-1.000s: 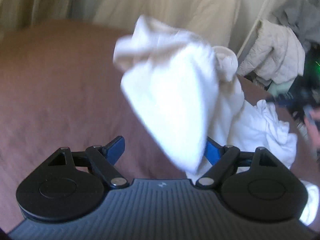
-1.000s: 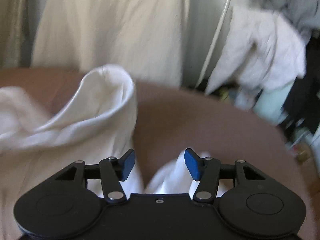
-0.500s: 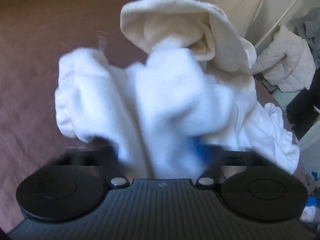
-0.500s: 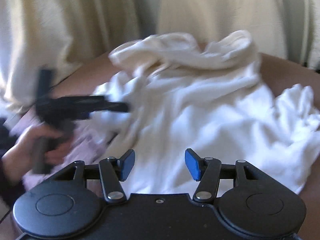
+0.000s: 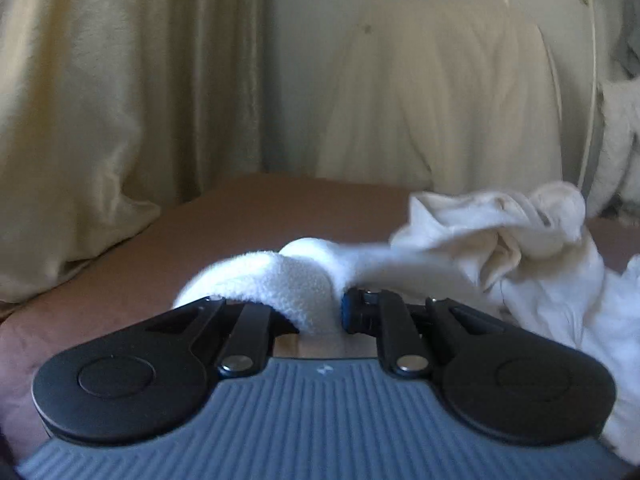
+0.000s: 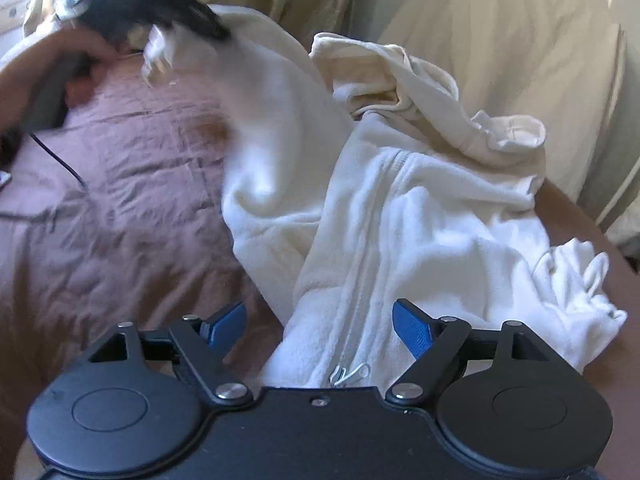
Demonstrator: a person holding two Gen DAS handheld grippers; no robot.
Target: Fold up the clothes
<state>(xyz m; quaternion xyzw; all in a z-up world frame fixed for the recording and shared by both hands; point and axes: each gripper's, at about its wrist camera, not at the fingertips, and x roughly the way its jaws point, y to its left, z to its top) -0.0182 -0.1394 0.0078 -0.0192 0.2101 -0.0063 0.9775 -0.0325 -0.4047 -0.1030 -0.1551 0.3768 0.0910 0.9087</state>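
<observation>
Fleece [image 5: 296, 284] sat clamped in the left gripper [image 5: 320, 316], whose jaws had just closed. Right gripper [image 6: 320, 324] had just spread wide over the zip [image 6: 360, 280], untouching.

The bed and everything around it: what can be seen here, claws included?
Fleece jacket: one, white, zipped, crumpled on the bed, one end lifted.
Cream garment: one, off-white, bunched behind the jacket.
Bedspread: one, brownish pink, wrinkled.
Curtains: beige, behind the bed.
Cable: one, black, on the bedspread at left.
Left claw: black with blue pads, just closed on a fold of the jacket.
Right claw: black, blue pads, just opened wide, jacket hem between them, not pinched.
Hand: one, gripping the left claw's handle.
</observation>
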